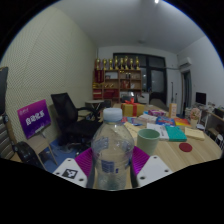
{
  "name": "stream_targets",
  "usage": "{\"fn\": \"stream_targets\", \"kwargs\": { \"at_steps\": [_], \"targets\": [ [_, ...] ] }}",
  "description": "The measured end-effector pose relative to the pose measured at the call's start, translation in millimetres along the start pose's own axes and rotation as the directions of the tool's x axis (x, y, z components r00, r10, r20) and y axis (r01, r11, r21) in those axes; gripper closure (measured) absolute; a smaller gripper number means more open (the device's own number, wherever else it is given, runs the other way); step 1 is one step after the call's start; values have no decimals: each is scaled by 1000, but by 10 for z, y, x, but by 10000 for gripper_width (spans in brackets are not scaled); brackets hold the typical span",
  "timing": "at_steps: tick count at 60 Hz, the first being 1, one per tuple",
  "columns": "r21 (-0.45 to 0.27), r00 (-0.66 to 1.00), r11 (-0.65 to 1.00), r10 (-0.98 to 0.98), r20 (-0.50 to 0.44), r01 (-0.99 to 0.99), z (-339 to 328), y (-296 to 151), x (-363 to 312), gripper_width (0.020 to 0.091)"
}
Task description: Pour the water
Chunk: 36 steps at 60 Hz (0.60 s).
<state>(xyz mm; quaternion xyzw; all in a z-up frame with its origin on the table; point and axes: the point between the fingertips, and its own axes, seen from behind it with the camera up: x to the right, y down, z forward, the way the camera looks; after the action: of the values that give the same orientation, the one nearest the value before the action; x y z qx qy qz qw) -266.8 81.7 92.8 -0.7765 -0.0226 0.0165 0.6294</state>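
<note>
Gripper view: the hand-held gripper [112,163] is clamped on a clear plastic water bottle [112,148], upright between both purple pads [85,160], white cap on. A green cup [148,140] stands on the cluttered worktop [185,150] at two o'clock of the bottle. Black office chair [68,113] at ten o'clock.

White-walled office room with black chairs [68,112], a cluttered wooden table [195,152], far shelving [118,78], purple sign [34,118].
</note>
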Motion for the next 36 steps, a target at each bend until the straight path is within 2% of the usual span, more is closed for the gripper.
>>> {"fn": "stream_targets", "kwargs": {
  "at_steps": [1,2,3,9,13,18,22,27,32,36],
  "targets": [
    [-11,1000,1000,0,9,0,18,-2,-13,615],
    [-20,1000,1000,6,13,-6,37,-11,-19,616],
    [-35,1000,999,19,13,-19,28,-24,-117,653],
    [-92,980,984,162,116,-152,103,-192,-320,656],
    [-72,960,969,246,134,-238,246,-442,-205,655],
    [-134,832,851,525,179,-508,301,-830,-341,656],
    [-204,607,637,770,197,-743,401,-1046,-316,658],
    [-297,210,261,959,193,-918,573,-1086,-212,659],
    [-378,-214,-147,967,142,-914,587,-1276,-166,655],
    [-408,-405,-334,909,99,-849,651,-1185,-35,653]
  ]
}}
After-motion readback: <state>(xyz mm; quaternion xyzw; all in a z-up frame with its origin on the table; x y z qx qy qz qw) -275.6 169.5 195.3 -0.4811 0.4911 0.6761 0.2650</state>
